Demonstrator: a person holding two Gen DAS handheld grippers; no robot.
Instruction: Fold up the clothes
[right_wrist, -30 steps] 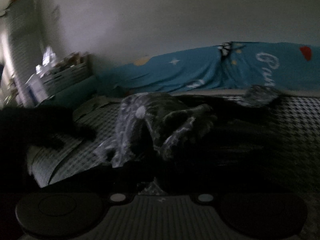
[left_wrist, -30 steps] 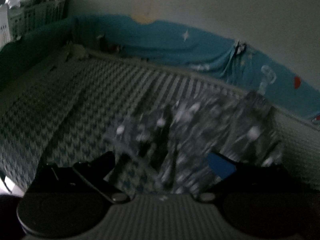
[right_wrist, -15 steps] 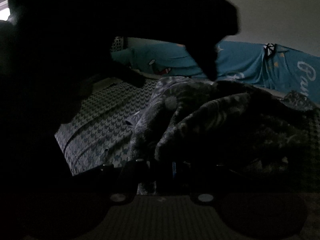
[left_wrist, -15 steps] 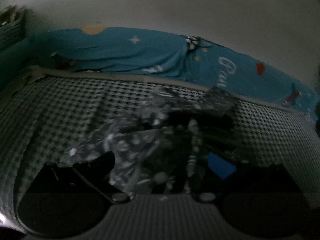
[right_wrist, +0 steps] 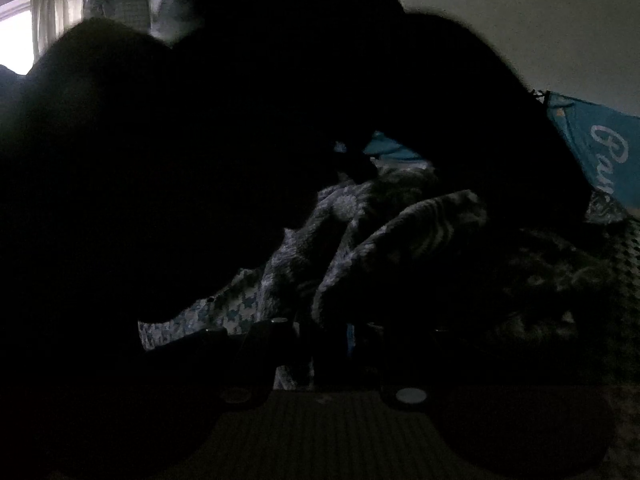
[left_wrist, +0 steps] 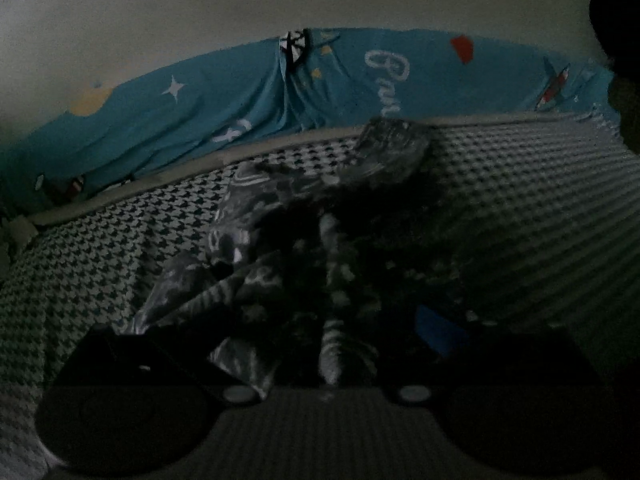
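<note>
A dark patterned garment [left_wrist: 304, 248] lies crumpled on the houndstooth bedspread [left_wrist: 100, 248]. In the left wrist view my left gripper [left_wrist: 320, 344] has its fingers wide apart, with the garment's near folds lying between them. In the right wrist view the same garment [right_wrist: 400, 240] is bunched just ahead of my right gripper [right_wrist: 324, 340], whose fingers stand close together on a fold of it. It is very dark and the pinch is hard to make out.
A blue printed sheet [left_wrist: 240, 112] hangs along the wall behind the bed. A large dark shape [right_wrist: 200, 160], apparently the person's arm and the other gripper, fills the left of the right wrist view. A bright window [right_wrist: 16, 40] is at far left.
The left gripper has swung right along the bed, with the garment staying between its fingers. The right gripper has moved in close to the garment and a dark shape now blocks its view.
</note>
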